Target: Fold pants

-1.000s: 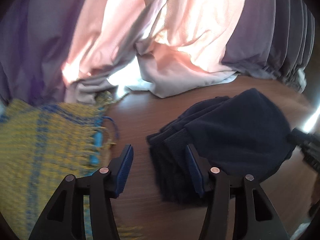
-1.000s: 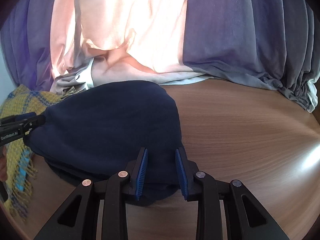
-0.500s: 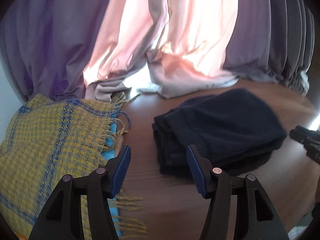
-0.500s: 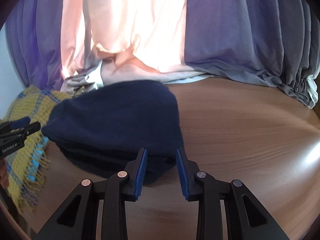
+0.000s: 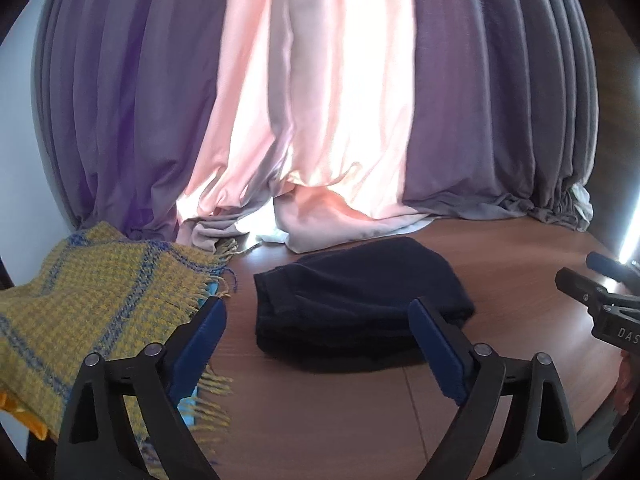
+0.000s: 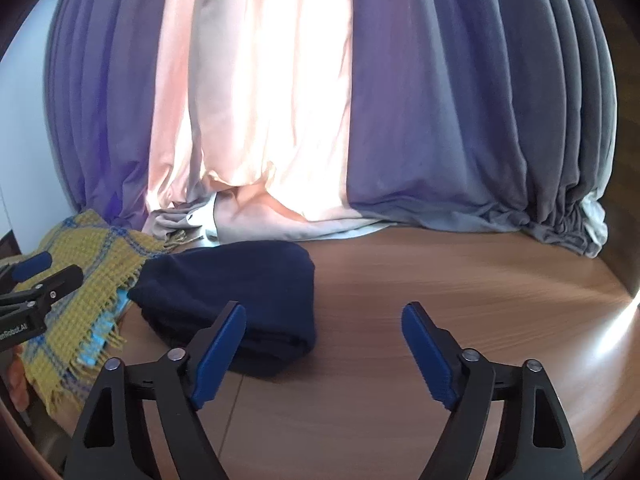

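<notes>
The dark navy pants (image 5: 356,304) lie folded in a compact stack on the wooden table (image 5: 360,420); they also show in the right wrist view (image 6: 236,296). My left gripper (image 5: 316,344) is open and empty, held back from the stack's near edge. My right gripper (image 6: 324,344) is open and empty, off the stack's right front corner, its left finger (image 6: 218,350) in front of the fabric. Each gripper shows at the edge of the other's view: the right one (image 5: 600,304), the left one (image 6: 32,292).
A yellow and blue fringed woven blanket (image 5: 92,312) lies left of the pants, also seen in the right wrist view (image 6: 88,280). Purple and pink curtains (image 5: 320,120) hang behind and bunch onto the table's far edge. Bare wood (image 6: 460,288) lies right of the pants.
Both grippers drew back and up from the pants. The right gripper, nearly closed by the stack's edge, opened wide. The left gripper also opened wider. The pants stay folded on the table.
</notes>
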Tool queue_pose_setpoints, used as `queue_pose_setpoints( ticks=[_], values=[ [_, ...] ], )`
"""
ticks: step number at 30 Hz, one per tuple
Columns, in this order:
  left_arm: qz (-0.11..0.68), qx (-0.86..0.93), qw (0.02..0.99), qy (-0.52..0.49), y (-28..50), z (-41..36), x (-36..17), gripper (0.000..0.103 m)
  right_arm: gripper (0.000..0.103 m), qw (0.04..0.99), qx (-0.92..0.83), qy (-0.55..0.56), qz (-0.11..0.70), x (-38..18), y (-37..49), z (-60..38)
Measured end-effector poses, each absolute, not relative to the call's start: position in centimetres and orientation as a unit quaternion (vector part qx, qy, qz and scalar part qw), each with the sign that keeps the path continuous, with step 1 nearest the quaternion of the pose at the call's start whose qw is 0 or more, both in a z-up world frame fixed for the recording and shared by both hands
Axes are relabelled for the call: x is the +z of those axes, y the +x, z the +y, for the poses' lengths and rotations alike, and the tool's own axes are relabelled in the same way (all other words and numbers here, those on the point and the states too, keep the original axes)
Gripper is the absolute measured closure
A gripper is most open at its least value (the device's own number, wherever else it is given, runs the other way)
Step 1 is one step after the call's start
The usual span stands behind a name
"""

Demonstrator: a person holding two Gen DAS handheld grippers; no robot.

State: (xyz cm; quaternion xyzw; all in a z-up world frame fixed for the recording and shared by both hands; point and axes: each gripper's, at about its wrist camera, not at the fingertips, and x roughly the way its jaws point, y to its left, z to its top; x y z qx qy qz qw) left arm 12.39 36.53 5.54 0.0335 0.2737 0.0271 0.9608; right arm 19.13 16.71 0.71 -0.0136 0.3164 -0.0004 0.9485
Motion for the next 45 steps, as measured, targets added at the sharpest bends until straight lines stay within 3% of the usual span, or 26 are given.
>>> queue_pose_setpoints(
  ticks=[19,45],
  values=[
    [0.254,0.038,0.966,0.025,-0.3,26.5,8.2,0.0,0.02,0.956,0.032,-0.018,0.292,4.5,5.9,11.7],
    [0.253,0.025,0.967,0.032,-6.6,21.9,8.9,0.0,0.02,0.962,0.023,-0.007,0.272,6.4,-2.6,8.6]
  ],
)
